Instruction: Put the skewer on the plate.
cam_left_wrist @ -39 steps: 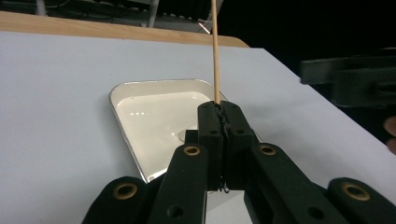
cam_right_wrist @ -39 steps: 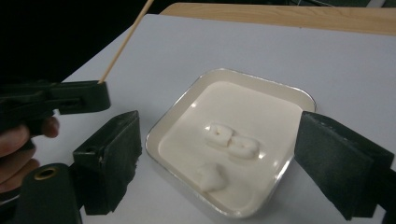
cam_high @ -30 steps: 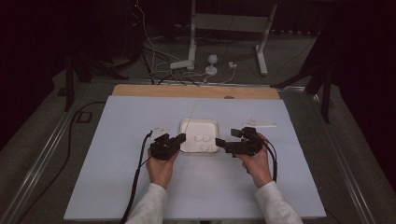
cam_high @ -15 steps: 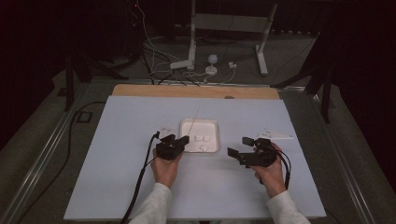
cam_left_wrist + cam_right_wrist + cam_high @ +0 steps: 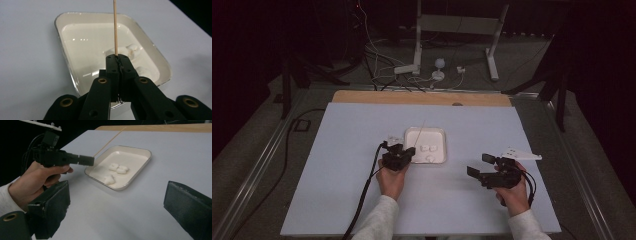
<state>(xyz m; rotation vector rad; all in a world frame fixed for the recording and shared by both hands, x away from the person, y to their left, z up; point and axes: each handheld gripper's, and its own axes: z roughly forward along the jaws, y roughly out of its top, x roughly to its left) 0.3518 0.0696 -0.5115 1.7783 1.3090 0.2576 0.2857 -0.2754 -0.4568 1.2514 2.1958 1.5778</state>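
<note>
1. my left gripper (image 5: 411, 151) clamps a wooden skewer (image 5: 115, 27) over the white tray (image 5: 441, 159).
2. my right gripper (image 5: 475, 166) hangs wide open, well right of the tray.
3. marshmallow pieces (image 5: 117, 169) lie in the tray.

Pale wooden skewer (image 5: 115, 27), white tray (image 5: 65, 21) with silvery rim, white marshmallows (image 5: 118, 168), black grippers, pale lilac-grey table (image 5: 337, 165), tan wooden edge.

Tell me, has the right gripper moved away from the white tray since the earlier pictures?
Yes. In the high view the right gripper was beside the white tray a second ago; now it sits farther right and nearer the person, with bare table between them.
</note>
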